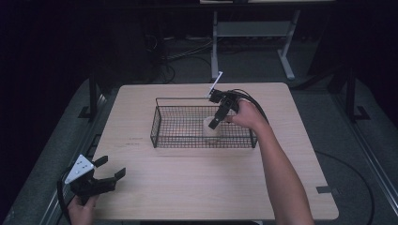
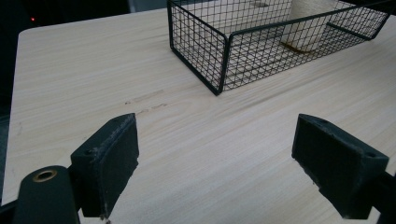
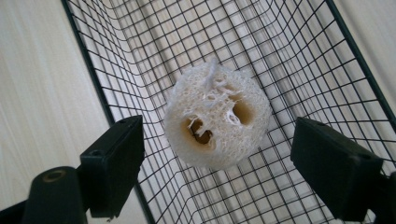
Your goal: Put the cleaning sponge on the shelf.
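Note:
A pale, round loofah sponge (image 1: 211, 130) (image 3: 218, 116) (image 2: 309, 23) stands upright inside a black wire basket (image 1: 162, 140) (image 2: 219, 65) (image 3: 289, 46) on the wooden table. My right gripper (image 1: 216, 119) (image 3: 217, 158) hovers just above the sponge, open, its jaws wide on either side and apart from it. Near the table's front left corner, held low over bare wood, is my left gripper (image 1: 110, 168) (image 2: 215, 158), open with nothing between its jaws.
The wooden table (image 1: 197, 183) has open surface in front of the basket. A white table frame (image 1: 253, 33) and cables (image 1: 178, 56) stand on the dark floor beyond the far edge. A bit of grey tape (image 1: 325, 189) lies at the front right.

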The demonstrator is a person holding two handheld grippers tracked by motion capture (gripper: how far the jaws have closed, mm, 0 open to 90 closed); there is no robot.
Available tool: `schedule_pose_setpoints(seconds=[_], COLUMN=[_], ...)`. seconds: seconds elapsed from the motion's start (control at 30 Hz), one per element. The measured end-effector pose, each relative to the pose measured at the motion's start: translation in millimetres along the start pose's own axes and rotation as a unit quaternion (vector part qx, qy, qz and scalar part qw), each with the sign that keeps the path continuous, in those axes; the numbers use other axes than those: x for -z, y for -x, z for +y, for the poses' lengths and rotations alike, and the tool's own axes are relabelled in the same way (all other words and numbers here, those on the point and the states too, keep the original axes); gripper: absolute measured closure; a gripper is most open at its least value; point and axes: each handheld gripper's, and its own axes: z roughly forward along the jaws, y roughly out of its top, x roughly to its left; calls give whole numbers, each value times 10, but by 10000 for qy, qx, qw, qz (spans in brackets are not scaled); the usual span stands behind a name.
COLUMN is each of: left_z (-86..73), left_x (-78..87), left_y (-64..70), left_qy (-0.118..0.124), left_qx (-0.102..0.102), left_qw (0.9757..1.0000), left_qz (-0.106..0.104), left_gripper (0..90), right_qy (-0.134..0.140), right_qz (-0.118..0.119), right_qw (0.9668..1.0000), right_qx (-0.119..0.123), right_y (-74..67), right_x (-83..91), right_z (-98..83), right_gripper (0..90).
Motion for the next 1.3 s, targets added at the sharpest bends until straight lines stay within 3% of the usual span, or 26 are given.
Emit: schedule_pose_setpoints(seconds=[0.83,1.3], left_z=[6,4], left_x=[2,-7], left_y=[4,14], left_qy=[20,-5], left_qx=[-35,-36], left_qw=[10000,10000], left_qz=[0,-12], left_gripper=[139,139], right_qy=[153,247], right_qz=[-92,-130], right_qw=[9997,9996], right_qx=[141,65], right_y=[-173,-214], right_x=[278,409], right_z=[-89,-373], right_gripper=[170,169])
